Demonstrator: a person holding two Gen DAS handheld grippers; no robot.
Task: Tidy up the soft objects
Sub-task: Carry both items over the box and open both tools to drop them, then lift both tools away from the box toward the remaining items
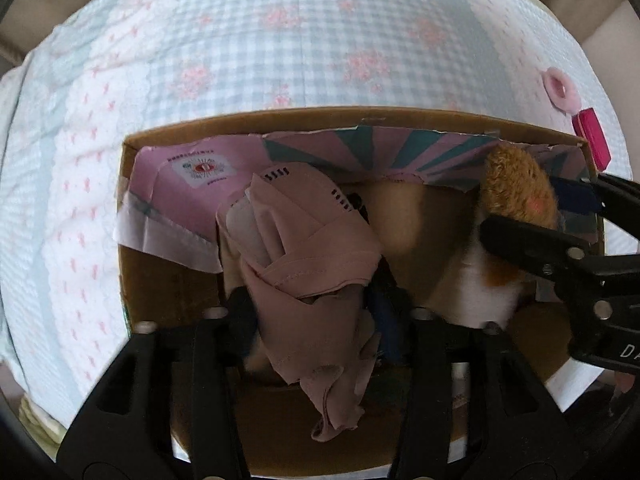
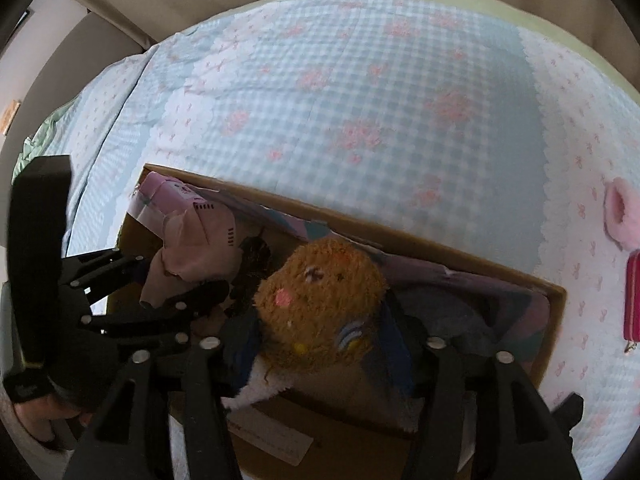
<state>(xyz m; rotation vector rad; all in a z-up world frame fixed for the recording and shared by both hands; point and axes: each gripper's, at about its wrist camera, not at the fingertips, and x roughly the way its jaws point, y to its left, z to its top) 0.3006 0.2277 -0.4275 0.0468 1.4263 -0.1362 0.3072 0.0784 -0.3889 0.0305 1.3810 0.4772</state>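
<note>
A brown cardboard box (image 1: 328, 114) with pink lining sits on the bed; it also shows in the right wrist view (image 2: 460, 258). My left gripper (image 1: 320, 304) is shut on a dusty-pink cloth (image 1: 312, 264) and holds it over the box; the cloth also shows in the right wrist view (image 2: 196, 240). My right gripper (image 2: 320, 340) is shut on a brown and white plush toy (image 2: 320, 300) over the box's right side. The plush (image 1: 516, 196) and the right gripper (image 1: 568, 220) also show in the left wrist view.
The bed is covered by a blue gingham quilt (image 2: 360, 100) with pink flowers. A fluffy pink ring (image 2: 620, 212) and a magenta pouch (image 2: 634, 300) lie on the quilt right of the box. A beige wall is behind the bed.
</note>
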